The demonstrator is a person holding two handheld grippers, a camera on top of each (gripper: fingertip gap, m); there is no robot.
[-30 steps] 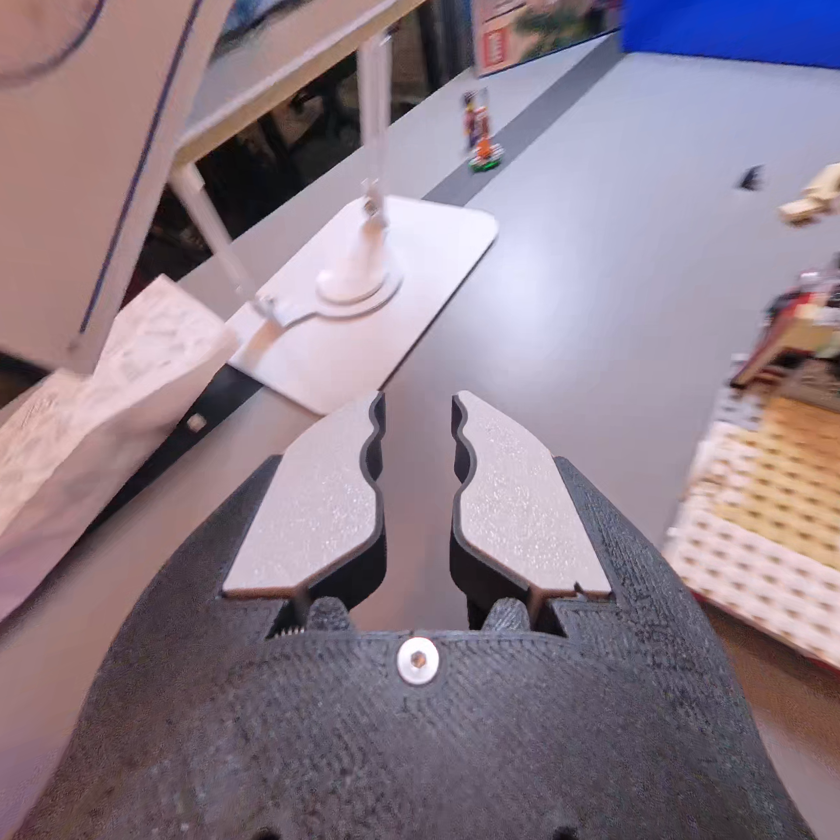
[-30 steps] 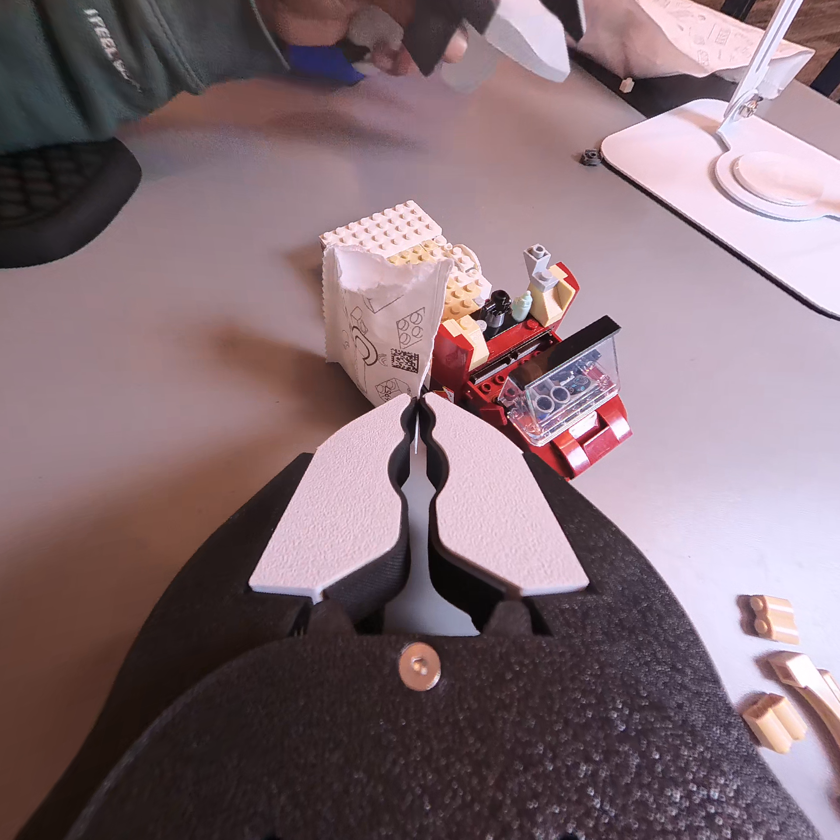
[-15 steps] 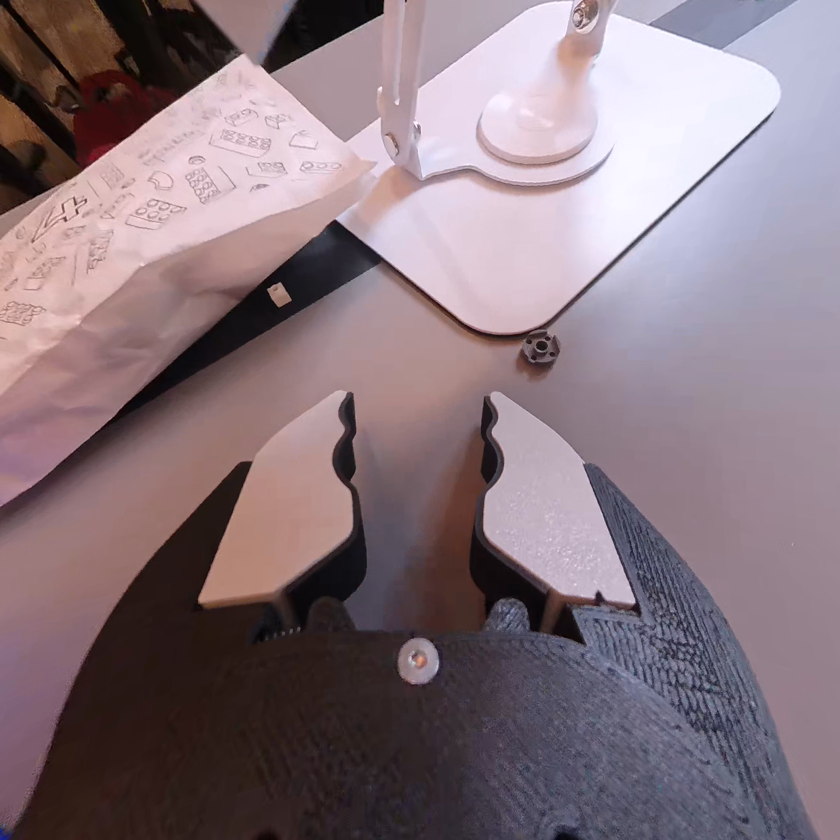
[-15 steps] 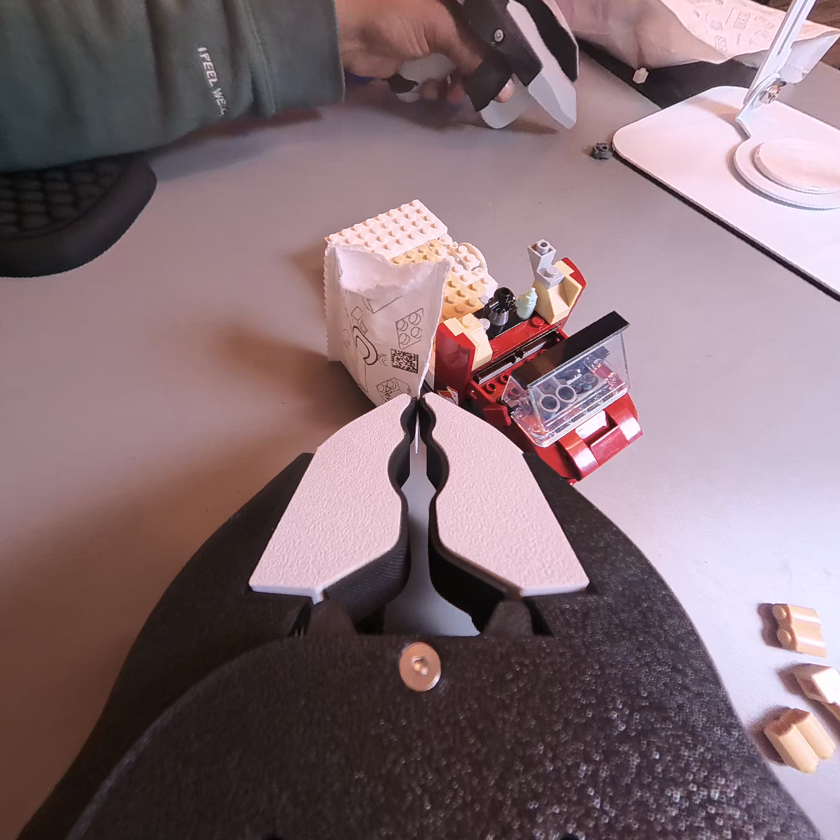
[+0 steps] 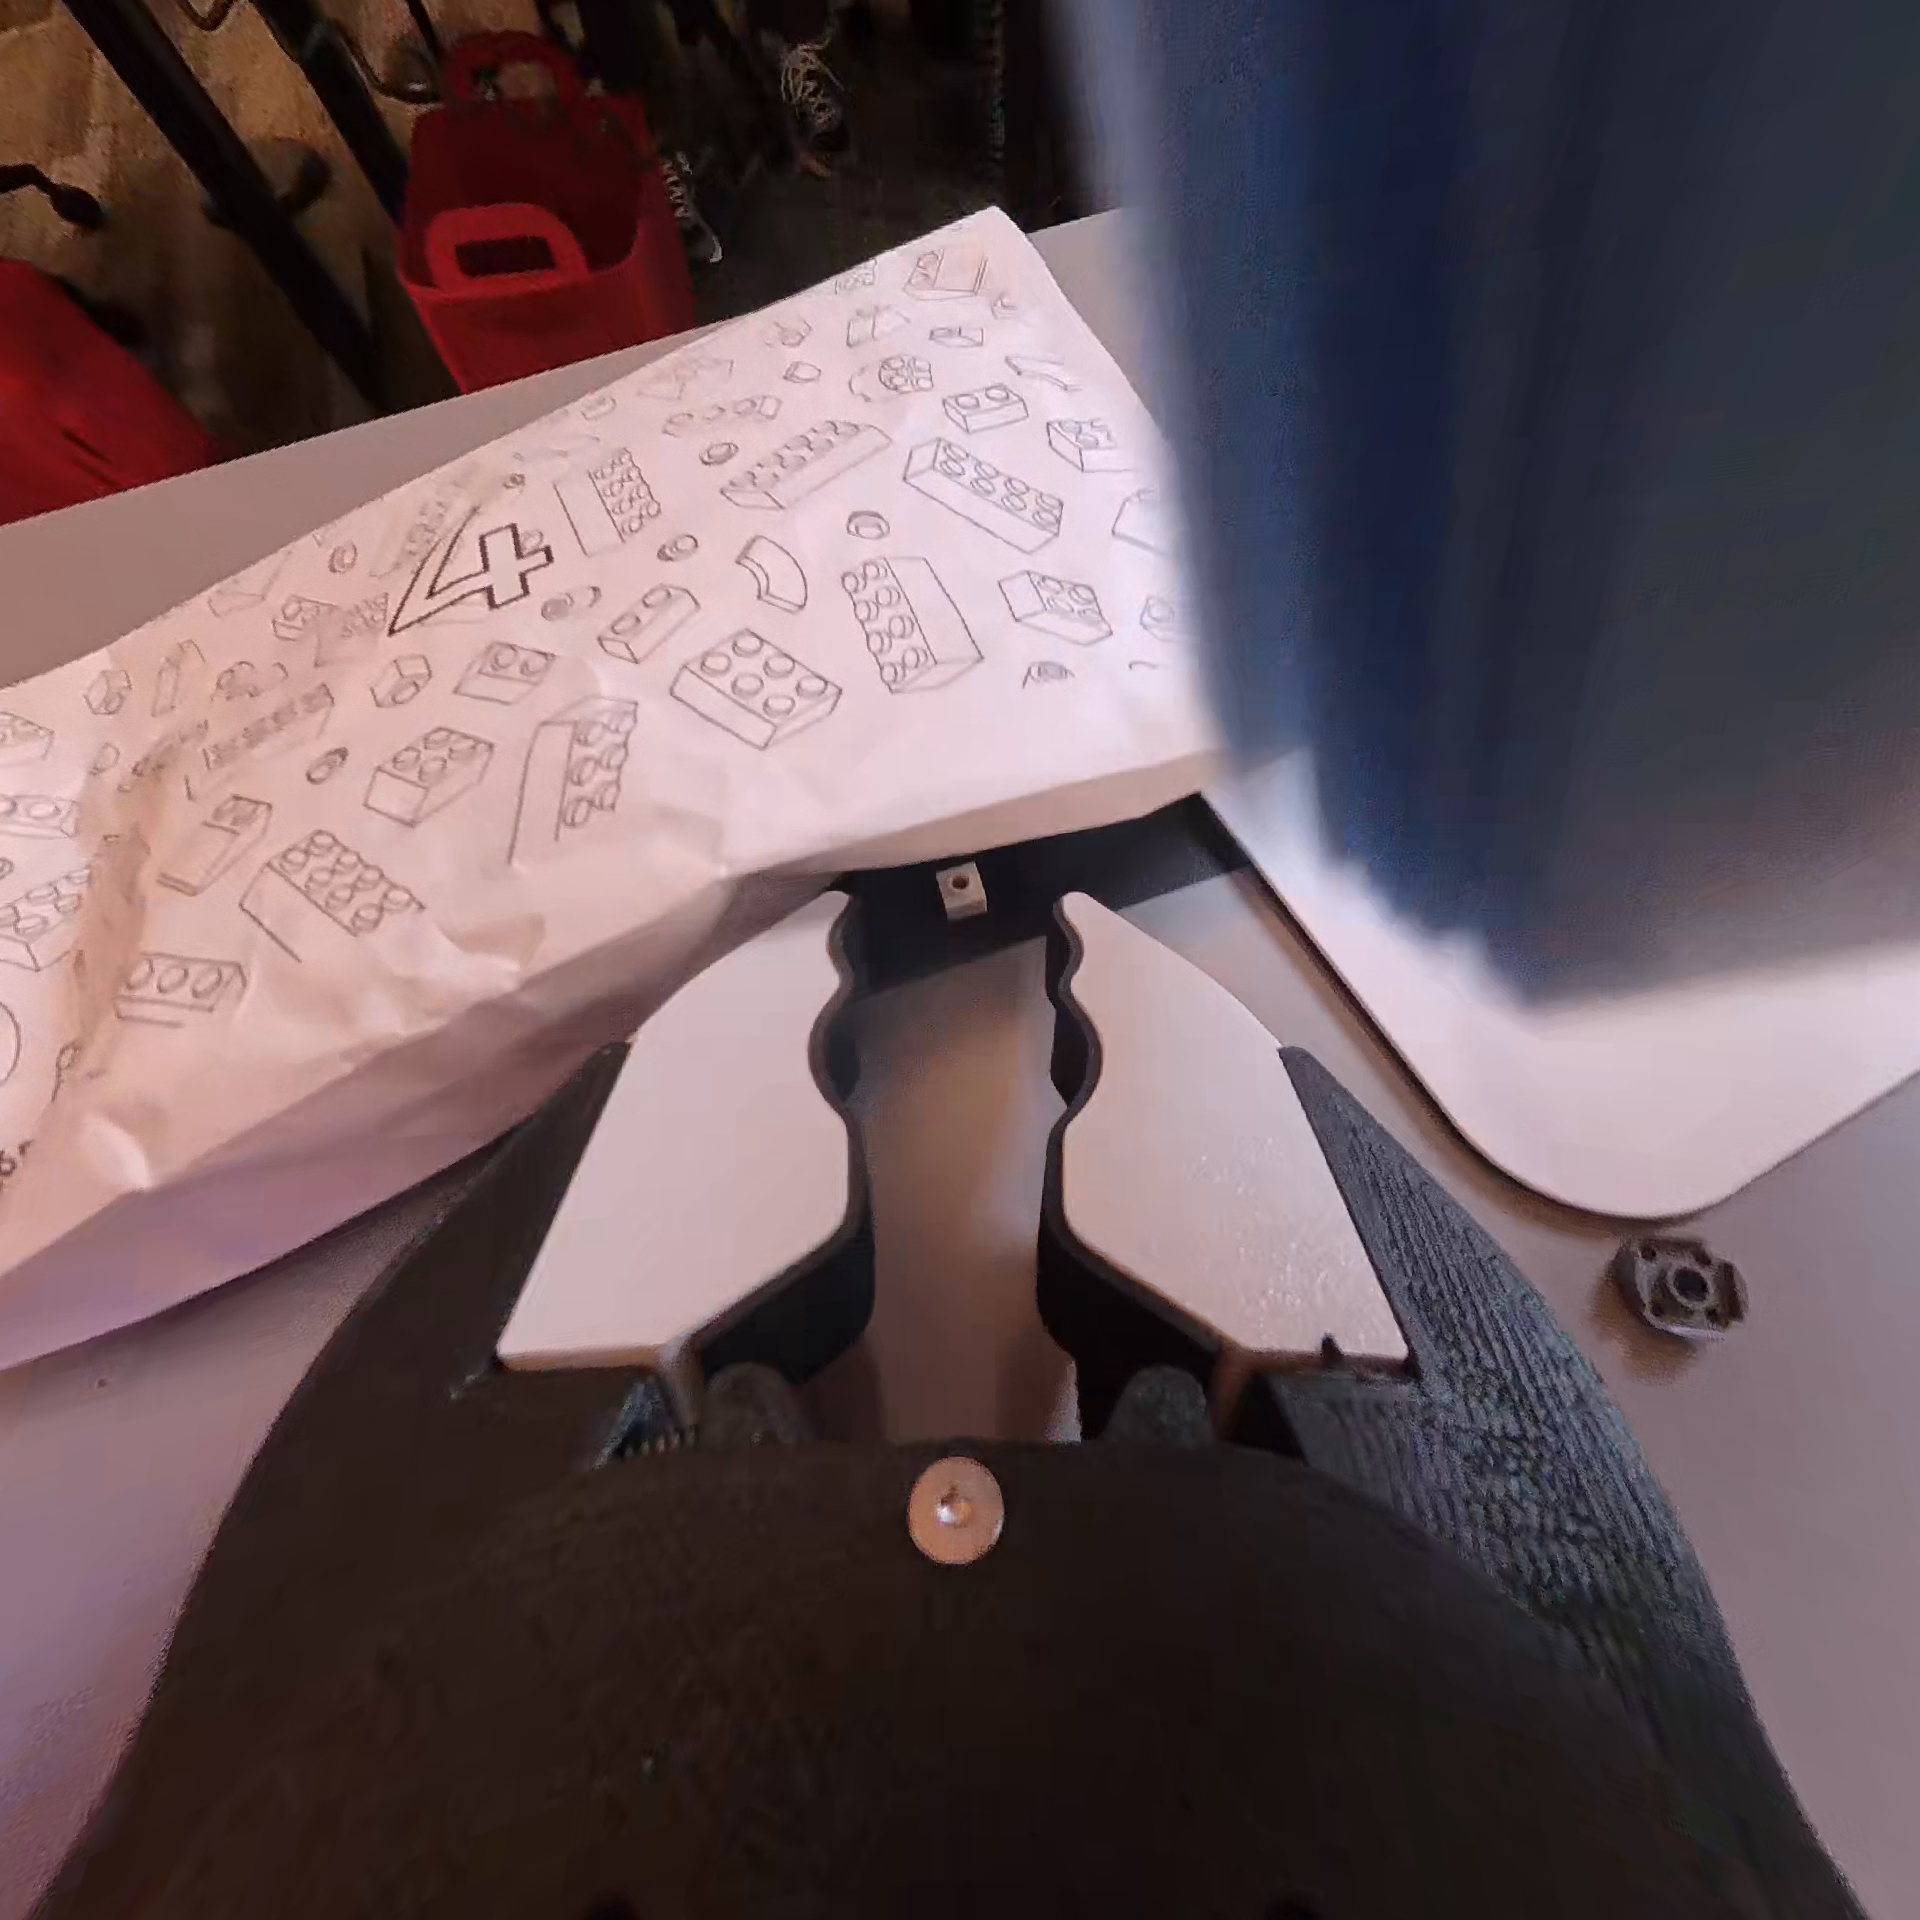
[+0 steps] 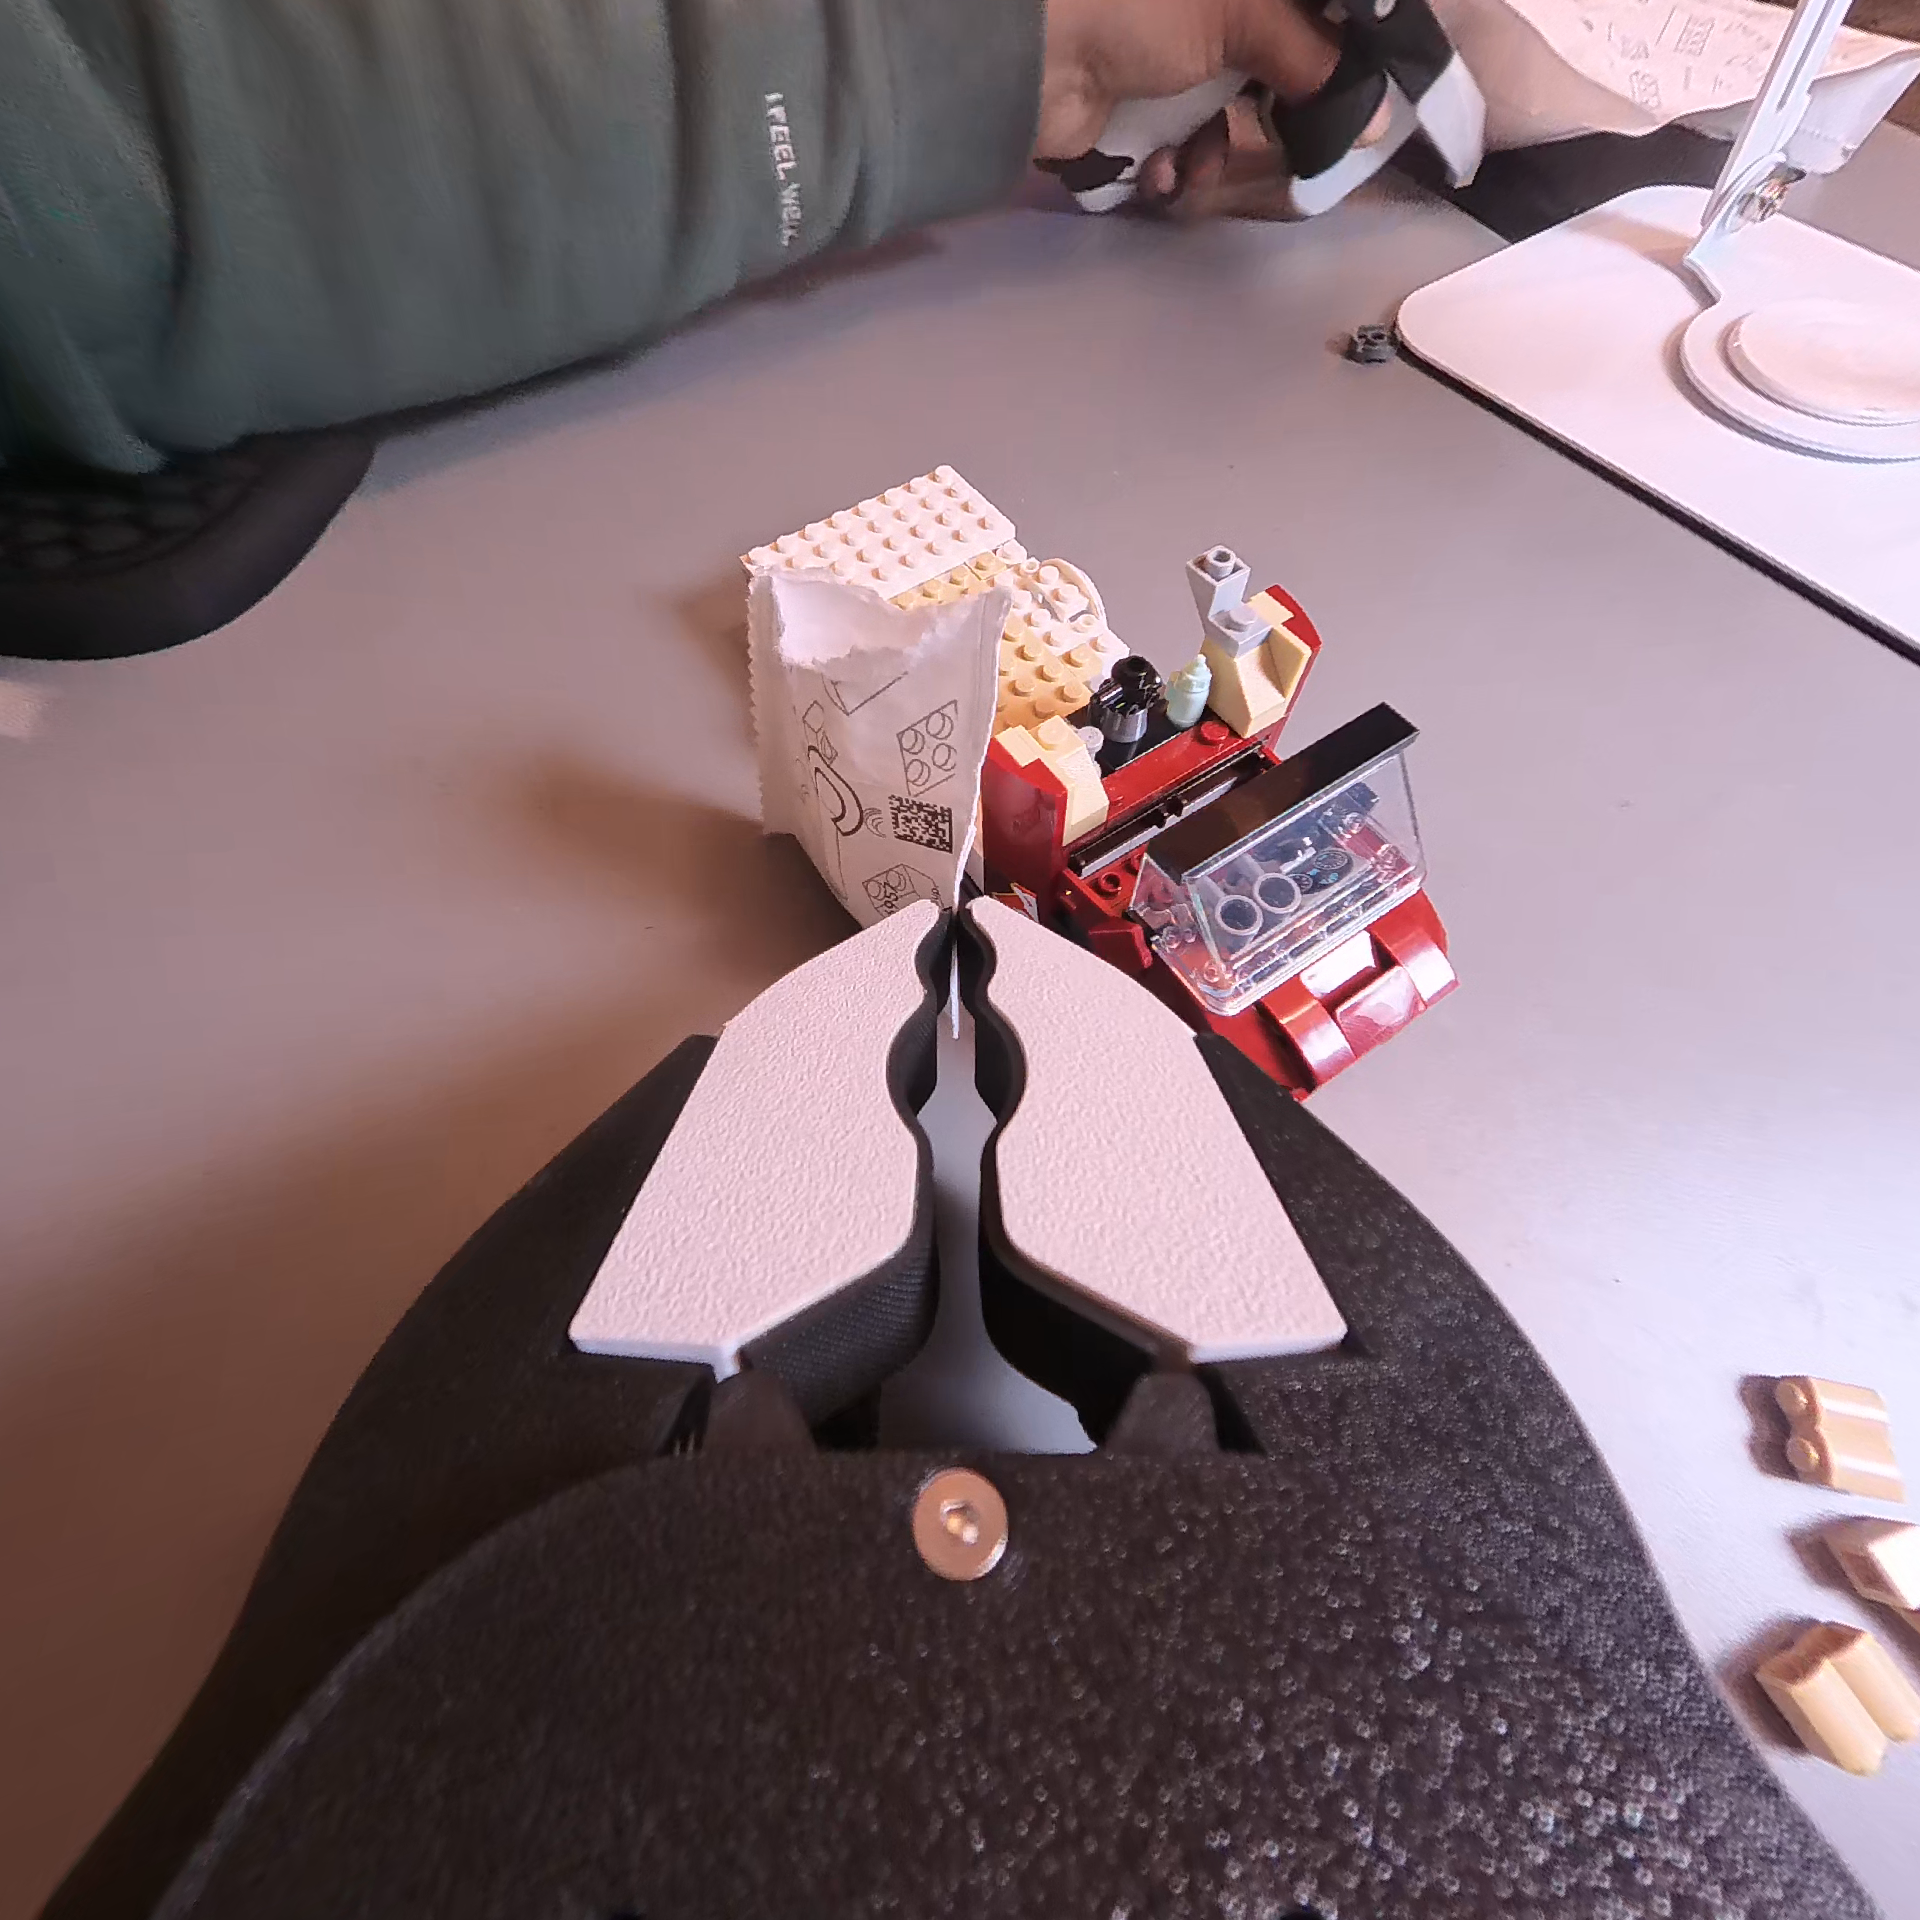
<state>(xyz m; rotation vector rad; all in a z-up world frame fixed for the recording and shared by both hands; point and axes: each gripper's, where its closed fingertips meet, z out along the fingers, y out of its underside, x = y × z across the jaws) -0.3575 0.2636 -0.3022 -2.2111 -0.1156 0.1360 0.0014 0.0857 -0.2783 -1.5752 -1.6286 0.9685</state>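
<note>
My left gripper [image 5: 954,920] is open and low over the grey table. A small pale one-stud brick [image 5: 958,890] lies on a dark strip just beyond its fingertips, and neither pad touches it. A large white paper bag [image 5: 623,675] printed with brick drawings lies close on its left. In the right wrist view a hand holds that gripper [image 6: 1382,125] at the far end of the table. My right gripper [image 6: 954,925] is shut on the edge of a small torn white paper bag [image 6: 883,748], which stands upright against a red and tan brick vehicle [image 6: 1195,831].
A white stand base [image 5: 1455,1039] lies to the right of my left gripper, with a small dark grey piece [image 5: 1681,1286] by its corner. A blurred blue shape [image 5: 1507,416] fills the upper right. A green sleeve [image 6: 468,208] crosses the table. Tan bricks [image 6: 1829,1439] lie at the right. Spacing between my two grippers at the tips: around 40 cm. From the left gripper's tips to the small dark grey piece [image 5: 1681,1286] is close to 11 cm. It is also in sight in the right wrist view [image 6: 1371,335].
My left gripper swung left and down toward the big paper bag and the small pale brick; its jaws widened, then narrowed somewhat. My right gripper stayed shut on the small torn bag.
</note>
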